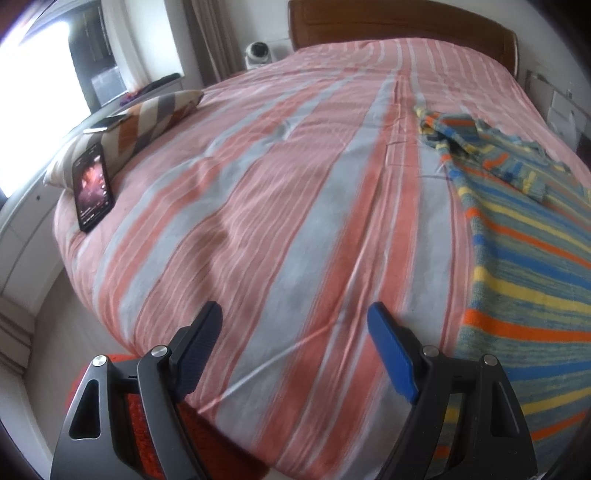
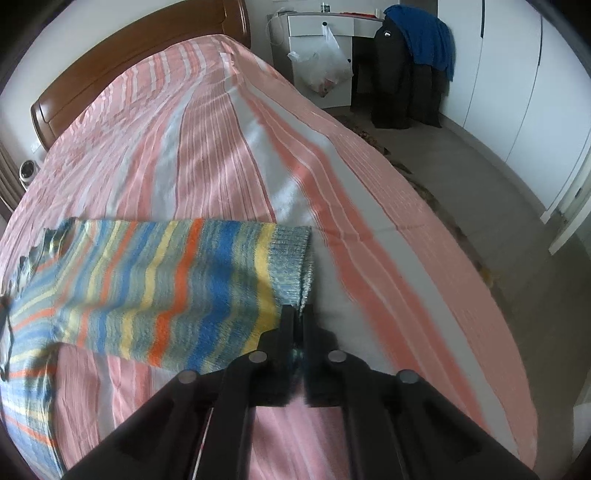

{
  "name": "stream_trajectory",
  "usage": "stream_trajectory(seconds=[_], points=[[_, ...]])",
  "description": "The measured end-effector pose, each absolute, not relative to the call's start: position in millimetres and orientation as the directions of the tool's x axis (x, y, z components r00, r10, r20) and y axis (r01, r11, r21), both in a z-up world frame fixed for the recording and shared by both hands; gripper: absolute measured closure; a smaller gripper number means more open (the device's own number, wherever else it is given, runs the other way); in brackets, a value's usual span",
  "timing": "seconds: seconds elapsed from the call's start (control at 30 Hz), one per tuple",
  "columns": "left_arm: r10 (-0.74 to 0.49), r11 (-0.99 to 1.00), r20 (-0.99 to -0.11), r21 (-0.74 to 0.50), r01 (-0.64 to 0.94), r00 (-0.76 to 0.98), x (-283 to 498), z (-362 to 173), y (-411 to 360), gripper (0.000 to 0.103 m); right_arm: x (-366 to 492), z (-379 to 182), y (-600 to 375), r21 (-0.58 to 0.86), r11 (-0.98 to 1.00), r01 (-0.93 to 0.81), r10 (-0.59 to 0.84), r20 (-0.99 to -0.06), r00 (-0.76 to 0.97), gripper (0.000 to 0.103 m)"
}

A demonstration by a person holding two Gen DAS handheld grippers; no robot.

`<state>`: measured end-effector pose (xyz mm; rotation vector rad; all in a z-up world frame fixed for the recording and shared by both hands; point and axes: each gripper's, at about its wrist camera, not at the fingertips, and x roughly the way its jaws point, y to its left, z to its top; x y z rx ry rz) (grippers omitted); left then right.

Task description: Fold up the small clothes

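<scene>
A striped knitted sweater (image 1: pixel 517 258) in blue, yellow, orange and grey lies on the right side of the bed (image 1: pixel 277 184). My left gripper (image 1: pixel 295 325) hangs open over bare bedspread to the left of the sweater, nothing between its fingers. In the right wrist view one sleeve (image 2: pixel 177 280) of the sweater stretches across the bed (image 2: pixel 221 129) from the left. My right gripper (image 2: pixel 300 314) is shut on the ribbed cuff (image 2: pixel 291 254) at the sleeve's end, holding it just above the bedspread.
A phone (image 1: pixel 92 186) leans on a zigzag cushion (image 1: pixel 147 118) at the bed's left edge. A wooden headboard (image 1: pixel 399 26) closes the far end. Right of the bed are bare floor (image 2: pixel 480 177), a white desk (image 2: pixel 317 33) with a plastic bag, and a chair draped with dark clothes (image 2: pixel 410 66).
</scene>
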<state>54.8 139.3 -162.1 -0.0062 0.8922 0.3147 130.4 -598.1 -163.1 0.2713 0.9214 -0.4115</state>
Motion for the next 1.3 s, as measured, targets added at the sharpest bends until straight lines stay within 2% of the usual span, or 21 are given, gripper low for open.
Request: stream_trajectory(seconds=[0.13,0.17,0.2,0.27,0.4,0.6,0.8,0.93,1.3], points=[[0.265,0.956,-0.761,0.128,-0.263,0.593,53.8,-160.7,136.9,0.019,113.9,-159.7,-600.7,0.058,0.881,0.47,-0.238,-0.804,0.545,0.091],[0.265,0.956,-0.759,0.129,-0.262,0.595,53.5,-160.3,136.4,0.017,107.8,-158.5,-602.8,0.067,0.874,0.481,-0.241,-0.8,0.549,0.082],[0.269,0.956,-0.756,0.132,-0.263,0.597,53.0,-159.9,136.1,0.012,101.7,-157.1,-604.7,0.073,0.867,0.494,-0.246,-0.797,0.551,0.061],[0.28,0.953,-0.744,0.138,-0.271,0.606,51.4,-157.8,135.2,0.011,85.1,-150.7,-606.9,0.069,0.842,0.536,-0.292,-0.776,0.559,0.039],[0.287,0.952,-0.727,0.145,-0.269,0.624,50.7,-154.9,132.0,0.005,53.0,-133.2,-598.9,0.097,0.835,0.542,-0.307,-0.735,0.604,0.038],[0.296,0.953,-0.743,0.19,-0.236,0.6,58.7,-163.2,124.5,0.005,4.6,-119.6,-535.7,0.119,0.894,0.432,-0.248,-0.671,0.698,0.032],[0.292,0.955,-0.757,0.204,-0.213,0.584,60.3,-170.8,120.7,0.001,-29.4,-139.2,-469.3,0.14,0.924,0.357,-0.193,-0.635,0.748,0.029],[0.272,0.96,-0.771,0.176,-0.218,0.575,61.6,-175.1,124.3,0.0,-39.4,-152.6,-441.9,0.105,0.932,0.346,-0.214,-0.611,0.762,0.029],[0.194,0.973,-0.798,0.084,-0.214,0.571,63.0,-181.9,134.9,0.0,-37.8,-178.6,-443.7,0.103,0.922,0.374,-0.219,-0.656,0.722,0.029]])
